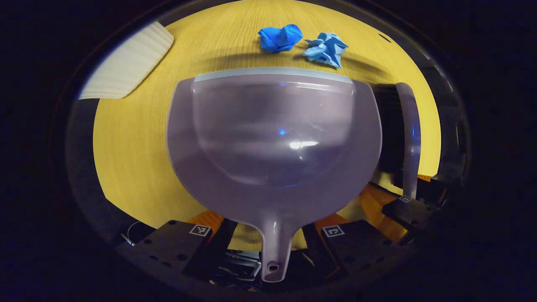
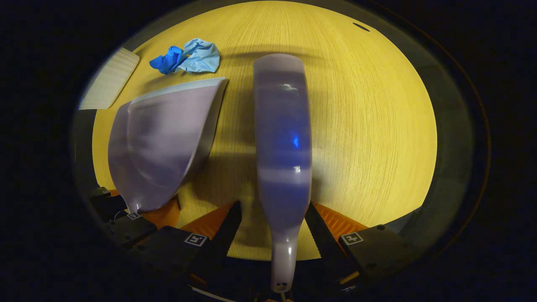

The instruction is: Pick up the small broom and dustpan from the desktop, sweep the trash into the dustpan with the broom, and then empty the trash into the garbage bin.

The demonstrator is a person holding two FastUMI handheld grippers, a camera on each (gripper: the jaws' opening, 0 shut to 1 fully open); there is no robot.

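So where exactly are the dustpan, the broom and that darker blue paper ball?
dustpan [image 1: 272, 138], left gripper view, middle of its scoop.
broom [image 2: 283, 138], right gripper view, middle of its back.
darker blue paper ball [image 1: 279, 37], left gripper view, its centre.

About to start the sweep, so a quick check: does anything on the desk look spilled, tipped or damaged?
Nothing stands out. Two crumpled blue paper balls lie side by side on the desktop beyond the dustpan; they are the trash. The broom lies beside the dustpan, looking intact.

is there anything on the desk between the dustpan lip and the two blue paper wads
Nothing visible. In the left gripper view, bare desktop lies between the dustpan lip and the dark blue wad and light blue wad. The broom sits off to the dustpan's side.
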